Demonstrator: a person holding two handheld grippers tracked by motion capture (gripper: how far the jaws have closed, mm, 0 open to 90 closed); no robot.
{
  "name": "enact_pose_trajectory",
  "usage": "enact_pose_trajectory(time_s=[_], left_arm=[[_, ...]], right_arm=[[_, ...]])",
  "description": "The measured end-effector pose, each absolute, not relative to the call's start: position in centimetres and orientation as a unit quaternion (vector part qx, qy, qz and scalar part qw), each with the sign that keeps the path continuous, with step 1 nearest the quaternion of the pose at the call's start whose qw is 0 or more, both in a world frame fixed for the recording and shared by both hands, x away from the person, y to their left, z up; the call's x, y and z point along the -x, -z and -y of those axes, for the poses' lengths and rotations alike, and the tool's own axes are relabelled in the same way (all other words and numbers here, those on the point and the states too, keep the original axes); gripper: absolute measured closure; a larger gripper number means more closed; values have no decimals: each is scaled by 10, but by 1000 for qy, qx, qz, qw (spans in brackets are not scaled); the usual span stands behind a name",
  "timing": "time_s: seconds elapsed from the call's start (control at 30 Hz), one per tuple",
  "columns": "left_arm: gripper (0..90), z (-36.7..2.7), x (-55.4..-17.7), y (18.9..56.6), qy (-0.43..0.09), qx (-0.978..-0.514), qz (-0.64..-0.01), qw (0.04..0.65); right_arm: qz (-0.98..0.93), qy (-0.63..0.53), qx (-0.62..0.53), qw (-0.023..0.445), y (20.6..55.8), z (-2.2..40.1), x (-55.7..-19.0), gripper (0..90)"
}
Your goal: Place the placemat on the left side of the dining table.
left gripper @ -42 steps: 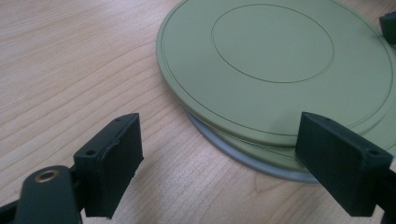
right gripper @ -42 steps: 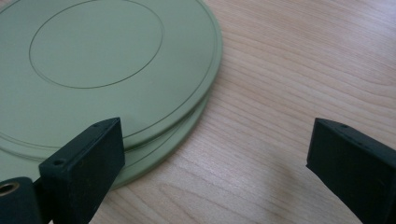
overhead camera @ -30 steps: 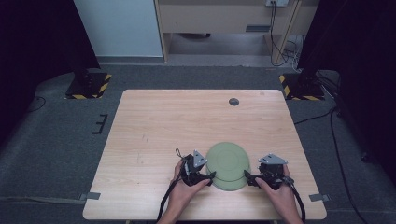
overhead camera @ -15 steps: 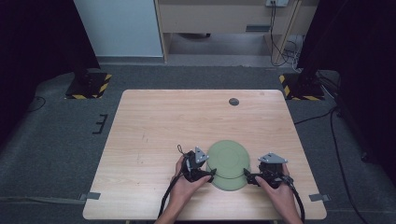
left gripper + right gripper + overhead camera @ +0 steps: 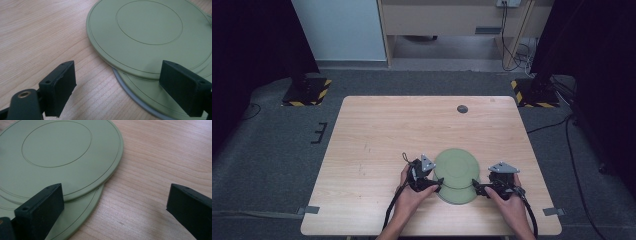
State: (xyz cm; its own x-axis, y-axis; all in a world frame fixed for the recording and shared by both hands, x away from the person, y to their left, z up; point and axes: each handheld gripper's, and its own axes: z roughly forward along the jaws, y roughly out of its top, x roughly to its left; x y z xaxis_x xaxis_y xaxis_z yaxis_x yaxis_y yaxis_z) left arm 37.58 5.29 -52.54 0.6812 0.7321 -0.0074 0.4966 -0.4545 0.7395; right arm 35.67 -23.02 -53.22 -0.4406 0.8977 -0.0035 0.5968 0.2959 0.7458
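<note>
Lower centre: left hand-held gripper [image 5: 436, 184] and right hand-held gripper [image 5: 478, 189], both open, flank two stacked, offset plates [image 5: 456, 167] on the counter [image 5: 377, 135], forearms entering from below.

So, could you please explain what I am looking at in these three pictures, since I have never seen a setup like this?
There is no robot here: a person at a wooden table holds a hand-operated two-jaw tool in each hand, the left gripper and the right gripper. The high view comes from a fixed camera above the table. The other two views come from cameras riding on each gripper, looking along its black jaws. Two green plates lie stacked and offset: the upper plate overlaps the lower plate. A small dark disc sits near the far edge. Both grippers are open beside the plates, holding nothing.
</note>
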Motion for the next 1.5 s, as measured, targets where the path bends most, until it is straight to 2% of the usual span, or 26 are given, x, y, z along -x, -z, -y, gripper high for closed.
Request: enact_pose_trajectory(time_s=[0.1, 0.27, 0.73, 0.83, 1.13, 1.5], left_arm=[[138, -53, -376, 524, -158, -838, -365, 373], [129, -53, -379, 523, -158, -839, -366, 370], [146, -52, -395, 506, -165, -832, -373, 377], [194, -51, -404, 505, -164, -829, -377, 378], [251, -42, -422, 506, -150, -833, -386, 367], [248, -34, -437, 513, -121, -841, -397, 347]], right_arm=[[-776, -346, -479, 221, 531, 229, -354, 43], [-775, -341, -482, 225, 532, 227, -354, 11], [-772, -341, -483, 235, 533, 226, -357, 10], [-772, -341, -483, 234, 533, 226, -357, 9], [-773, -342, -480, 236, 533, 226, -358, 9], [-772, -341, -479, 240, 534, 225, -358, 9]])
